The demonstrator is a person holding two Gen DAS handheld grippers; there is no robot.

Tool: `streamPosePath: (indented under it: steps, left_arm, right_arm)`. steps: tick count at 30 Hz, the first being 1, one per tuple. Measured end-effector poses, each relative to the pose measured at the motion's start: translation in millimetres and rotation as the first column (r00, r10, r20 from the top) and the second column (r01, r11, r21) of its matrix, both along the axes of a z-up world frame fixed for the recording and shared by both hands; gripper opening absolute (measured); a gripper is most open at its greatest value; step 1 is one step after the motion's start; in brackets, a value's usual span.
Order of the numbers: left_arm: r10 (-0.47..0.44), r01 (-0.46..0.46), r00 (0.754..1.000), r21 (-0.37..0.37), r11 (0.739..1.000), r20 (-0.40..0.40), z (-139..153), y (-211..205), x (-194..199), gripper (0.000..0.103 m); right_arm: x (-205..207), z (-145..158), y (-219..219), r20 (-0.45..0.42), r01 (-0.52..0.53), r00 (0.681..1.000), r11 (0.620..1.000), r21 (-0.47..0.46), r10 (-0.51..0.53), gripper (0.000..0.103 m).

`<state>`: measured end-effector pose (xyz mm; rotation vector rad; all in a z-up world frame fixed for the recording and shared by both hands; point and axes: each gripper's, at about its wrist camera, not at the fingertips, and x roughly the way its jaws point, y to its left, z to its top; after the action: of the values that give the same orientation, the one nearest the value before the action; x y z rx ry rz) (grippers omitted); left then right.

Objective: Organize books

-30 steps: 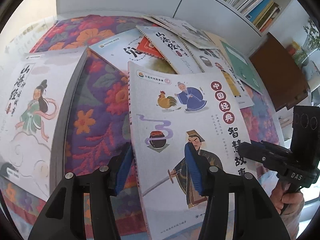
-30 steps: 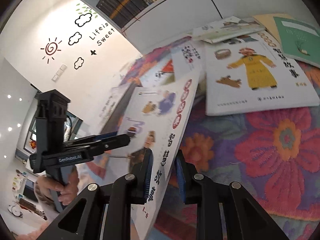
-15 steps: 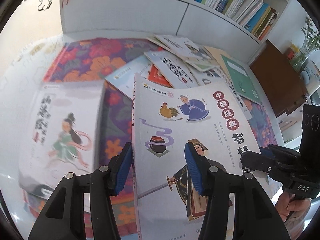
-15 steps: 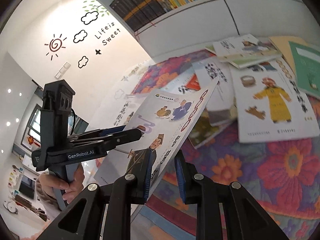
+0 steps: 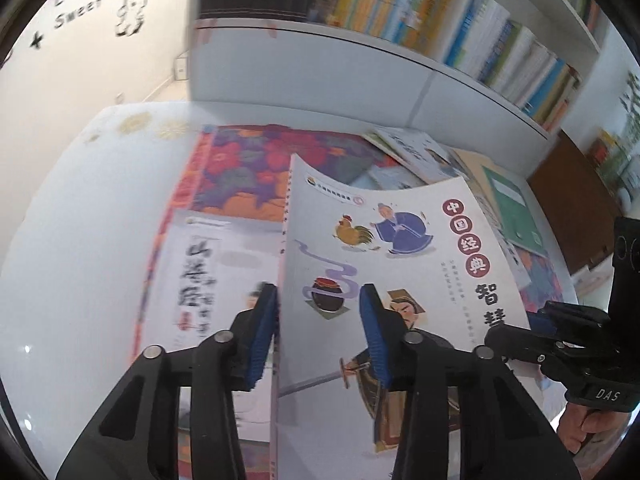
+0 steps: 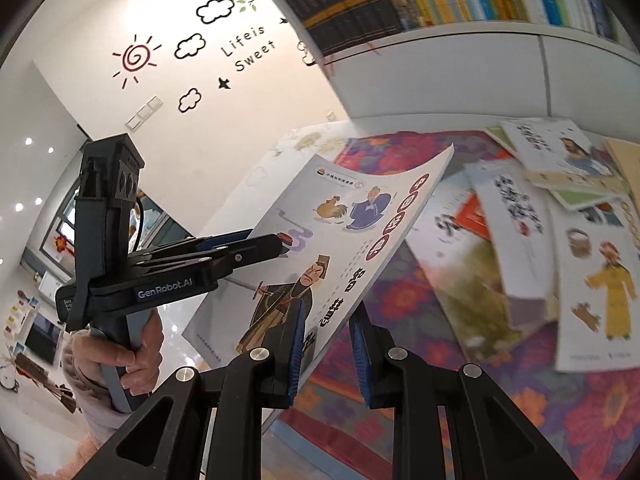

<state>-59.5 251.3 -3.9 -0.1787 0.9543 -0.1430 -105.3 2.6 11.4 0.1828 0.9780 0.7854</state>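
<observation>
Floral tablecloth (image 6: 580, 420) below a bookshelf (image 5: 500, 52). Right gripper (image 6: 326, 350) pinches the lifted storybook (image 6: 320, 248) at its lower edge; left gripper (image 5: 318, 330), pads spread, straddles its spine. Thin, light, floppy, likely slick: best gripped near the spine. Scattered books (image 6: 560, 240) lie beyond.

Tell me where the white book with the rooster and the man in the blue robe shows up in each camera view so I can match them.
Left wrist view: the rooster book fills the centre, running to the bottom edge between the left tongs.
Right wrist view: the same book tilts across the centre, its lower edge between the right tongs, the left tongs at its left side.
Shared landmark: the "Lifeis Sweet" wall lettering, upper left in both.
</observation>
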Motion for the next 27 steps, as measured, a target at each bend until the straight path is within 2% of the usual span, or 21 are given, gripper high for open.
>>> streamPosePath:
  steps: [13,17,18,20,21,24,26,27]
  left_arm:
    - [0.073,-0.071,0.996,0.043,0.997,-0.044,-28,65,9,0.035]
    - [0.083,-0.083,0.994,0.006,0.997,-0.076,-47,83,14,0.035]
    - [0.076,-0.077,0.994,-0.008,0.997,-0.081,-50,85,15,0.031]
    - [0.03,-0.038,0.995,-0.083,0.996,-0.096,-56,89,17,0.031]
    - [0.024,-0.032,0.995,-0.083,0.996,-0.093,-56,87,16,0.031]
    - [0.034,-0.036,0.996,-0.023,0.999,-0.077,-57,82,16,0.031]
    - [0.04,-0.041,0.995,-0.008,0.999,-0.086,-61,85,17,0.031]
    - [0.064,-0.063,0.994,0.023,0.998,-0.09,-64,88,18,0.031]
  right_arm:
    - [26,-34,88,-0.055,-0.104,0.993,0.995,0.009,0.105,0.023]
    - [31,-52,100,-0.074,-0.109,0.991,0.994,0.005,0.109,0.023]
    - [33,-58,103,-0.082,-0.11,0.991,0.994,0.0,0.109,0.023]
    - [35,-67,110,-0.093,-0.117,0.989,0.993,-0.001,0.116,0.023]
    - [36,-72,115,-0.108,-0.126,0.986,0.992,-0.004,0.125,0.023]
    - [36,-83,124,-0.103,-0.13,0.987,0.991,-0.038,0.126,0.023]
    - [39,-92,124,-0.146,-0.107,0.984,0.994,-0.036,0.101,0.023]
    - [41,-97,123,-0.159,-0.092,0.984,0.995,-0.042,0.084,0.023]
